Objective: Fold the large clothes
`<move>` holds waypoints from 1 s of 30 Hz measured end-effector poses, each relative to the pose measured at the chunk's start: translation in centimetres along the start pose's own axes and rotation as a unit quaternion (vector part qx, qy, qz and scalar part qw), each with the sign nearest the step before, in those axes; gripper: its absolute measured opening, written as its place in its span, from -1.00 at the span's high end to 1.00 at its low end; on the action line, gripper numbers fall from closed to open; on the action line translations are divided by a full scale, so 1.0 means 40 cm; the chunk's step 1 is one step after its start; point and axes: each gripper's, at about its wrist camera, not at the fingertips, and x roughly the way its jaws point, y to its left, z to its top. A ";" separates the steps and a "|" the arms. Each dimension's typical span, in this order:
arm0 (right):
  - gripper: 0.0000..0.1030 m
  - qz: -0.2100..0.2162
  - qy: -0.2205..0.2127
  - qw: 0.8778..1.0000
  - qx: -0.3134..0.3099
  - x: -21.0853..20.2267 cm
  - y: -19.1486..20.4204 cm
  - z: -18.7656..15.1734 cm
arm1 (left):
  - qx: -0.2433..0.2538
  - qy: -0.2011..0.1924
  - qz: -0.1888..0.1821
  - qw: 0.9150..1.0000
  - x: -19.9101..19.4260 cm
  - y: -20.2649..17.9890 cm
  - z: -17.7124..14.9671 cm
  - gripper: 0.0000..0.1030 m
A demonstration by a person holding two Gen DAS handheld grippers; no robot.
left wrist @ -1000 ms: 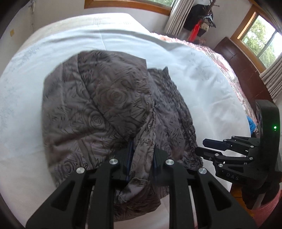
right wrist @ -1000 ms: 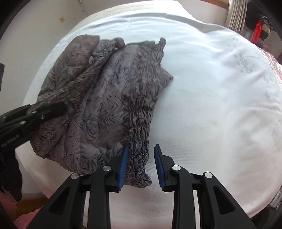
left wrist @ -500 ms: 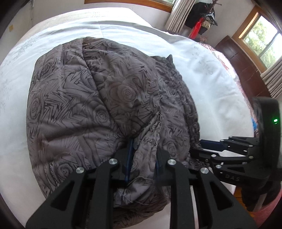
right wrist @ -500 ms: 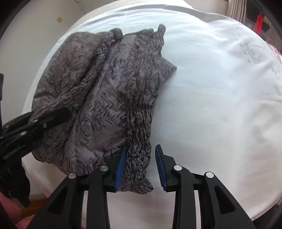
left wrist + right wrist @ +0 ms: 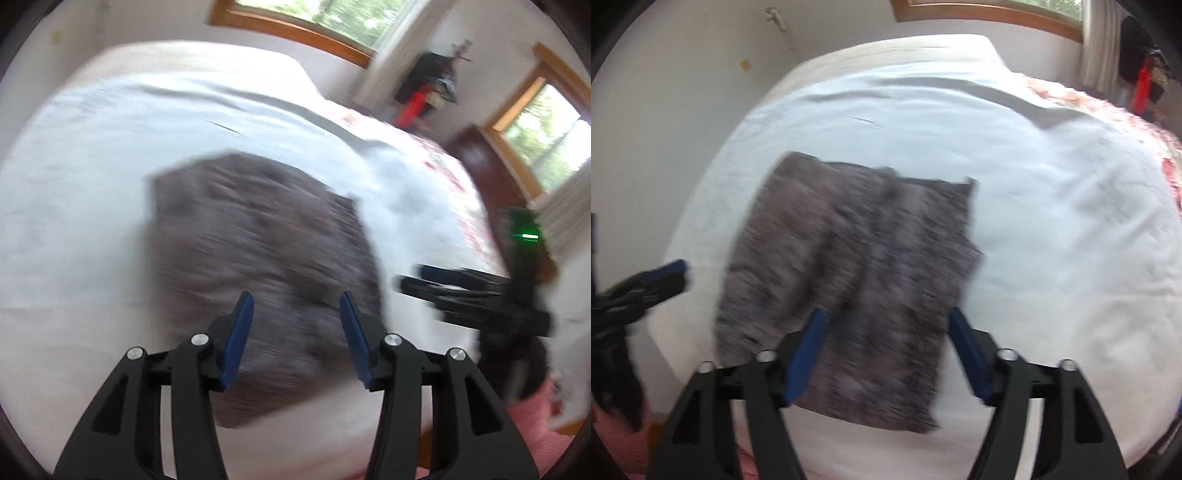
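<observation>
On the white bed [image 5: 1052,229] the grey patterned garment [image 5: 857,280] lay flat as a folded rectangle, no longer bunched, while the left claw [image 5: 295,314] and right claw [image 5: 884,332], both earlier near-shut on it, gaped empty above it.

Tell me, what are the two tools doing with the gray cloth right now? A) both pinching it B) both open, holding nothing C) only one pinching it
B: the left tool and right tool both gape open above the gray patterned garment, which lies flat on the bed.
</observation>
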 end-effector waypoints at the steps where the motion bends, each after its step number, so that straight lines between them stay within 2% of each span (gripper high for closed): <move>1: -0.58 0.011 0.006 1.000 -0.001 0.007 0.011 0.009 | -0.004 0.002 0.035 0.999 0.007 0.027 0.007 0.05; 4: -0.59 0.027 0.035 0.999 0.004 0.078 0.047 0.045 | -0.006 0.008 0.094 0.995 0.044 0.081 0.016 0.08; 5: -0.59 0.028 0.046 0.998 0.011 0.104 0.053 0.056 | -0.007 0.011 0.103 0.995 0.058 0.095 0.016 0.08; 12: -0.55 0.057 0.093 0.993 0.051 0.232 0.071 0.091 | -0.011 0.018 0.115 0.993 0.098 0.141 0.007 0.07; 14: -0.24 0.062 0.102 0.991 0.052 0.261 0.083 0.097 | -0.014 0.020 0.116 0.993 0.107 0.147 0.009 0.07; 15: 0.06 0.065 0.103 0.991 0.052 0.268 0.091 0.098 | -0.015 0.021 0.115 0.993 0.110 0.150 0.008 0.07; 18: 0.56 0.065 0.084 0.994 0.037 0.262 0.124 0.110 | -0.018 0.018 0.113 0.993 0.098 0.165 0.003 0.07; 19: 0.63 0.056 0.074 0.996 0.021 0.247 0.138 0.114 | -0.018 0.017 0.112 0.993 0.096 0.164 0.003 0.06; 24: 0.74 0.060 0.026 0.998 0.008 0.150 0.157 0.117 | -0.019 0.011 0.102 0.995 0.085 0.160 0.008 0.06; 27: 0.75 0.058 -0.013 0.998 -0.001 0.062 0.159 0.106 | -0.012 -0.004 0.089 0.996 0.064 0.131 0.014 0.06; 30: 0.75 0.050 -0.033 0.998 0.004 0.004 0.133 0.086 | -0.002 -0.019 0.077 0.997 0.046 0.084 0.019 0.05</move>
